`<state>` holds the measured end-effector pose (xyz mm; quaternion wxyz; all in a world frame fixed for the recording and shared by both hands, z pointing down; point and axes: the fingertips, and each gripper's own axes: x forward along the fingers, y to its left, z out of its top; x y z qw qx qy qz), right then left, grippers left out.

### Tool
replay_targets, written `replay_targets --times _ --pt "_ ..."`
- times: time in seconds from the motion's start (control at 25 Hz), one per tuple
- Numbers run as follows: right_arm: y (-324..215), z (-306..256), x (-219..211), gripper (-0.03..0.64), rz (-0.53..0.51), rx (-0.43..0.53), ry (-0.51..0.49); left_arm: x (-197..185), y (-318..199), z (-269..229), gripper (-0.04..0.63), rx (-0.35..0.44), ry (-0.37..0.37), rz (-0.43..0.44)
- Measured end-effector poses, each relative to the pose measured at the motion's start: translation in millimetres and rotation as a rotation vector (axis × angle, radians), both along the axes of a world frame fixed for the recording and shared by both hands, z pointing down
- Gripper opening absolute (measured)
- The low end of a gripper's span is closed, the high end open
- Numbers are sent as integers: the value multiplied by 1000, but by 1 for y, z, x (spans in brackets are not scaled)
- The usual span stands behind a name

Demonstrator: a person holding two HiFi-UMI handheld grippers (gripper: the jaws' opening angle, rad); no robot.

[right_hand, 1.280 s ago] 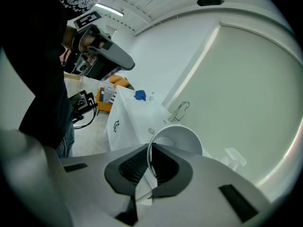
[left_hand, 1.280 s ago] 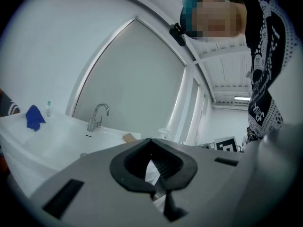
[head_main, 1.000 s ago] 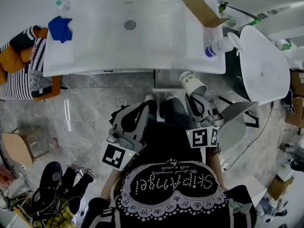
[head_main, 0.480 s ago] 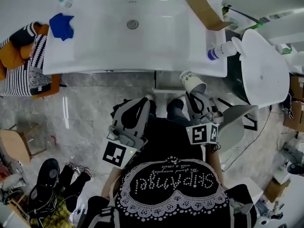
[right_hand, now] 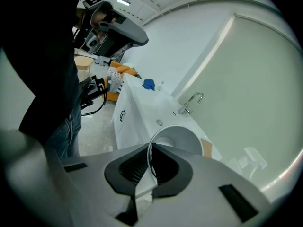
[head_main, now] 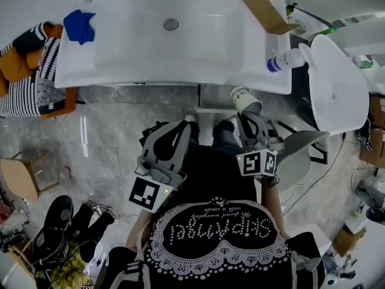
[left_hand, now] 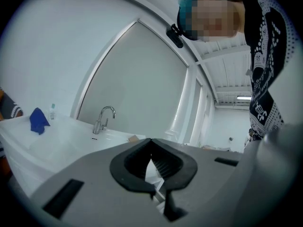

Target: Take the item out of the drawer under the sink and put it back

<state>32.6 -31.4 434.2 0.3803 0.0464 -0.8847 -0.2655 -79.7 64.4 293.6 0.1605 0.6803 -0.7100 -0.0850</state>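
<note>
1. Cup (head_main: 246, 99): white paper, tapered, with a small printed pattern on the outside and no legible text.
2. Right claw (right_hand: 150, 148) is clamped on the cup's thin rim. It holds the cup in the air just in front of the glossy white sink (head_main: 150, 47), toward its right end.
3. Left claw (left_hand: 151, 143): ribbed black pads together, nothing between them.
4. Shirt (head_main: 216, 236): rhinestone lettering, I can't read it reliably.

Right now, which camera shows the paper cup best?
The right gripper view: the paper cup sits at its centre, rim pinched in the shut right gripper, open mouth toward the camera. The head view shows the cup small, from above, printed outside only. The left gripper view does not show it.
</note>
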Motion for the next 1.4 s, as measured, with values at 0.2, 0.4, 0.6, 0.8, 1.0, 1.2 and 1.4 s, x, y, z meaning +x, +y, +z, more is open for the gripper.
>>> replay_targets --times 0.2,0.4,0.6,0.8,1.0,1.2,1.4 --pt "1 7 0 26 -14 2 23 0 3 -3 5 3 -2 -8" --pt "1 15 -3 26 -26 -6 39 -3 5 -1 5 0 3 -14" --pt "0 26 -3 26 -33 -15 65 -5 8 -2 5 -2 3 -20" --pt "1 39 -2 25 -42 -26 97 -11 12 -3 5 -1 7 -41" --pt "1 49 -5 25 -58 -32 124 -15 14 -4 5 -4 9 -51" --pt "-2 62 -8 26 -75 -35 142 -18 14 -1 5 -8 11 -59" --pt "0 73 -9 25 -89 -44 155 -20 14 2 5 -8 5 -67"
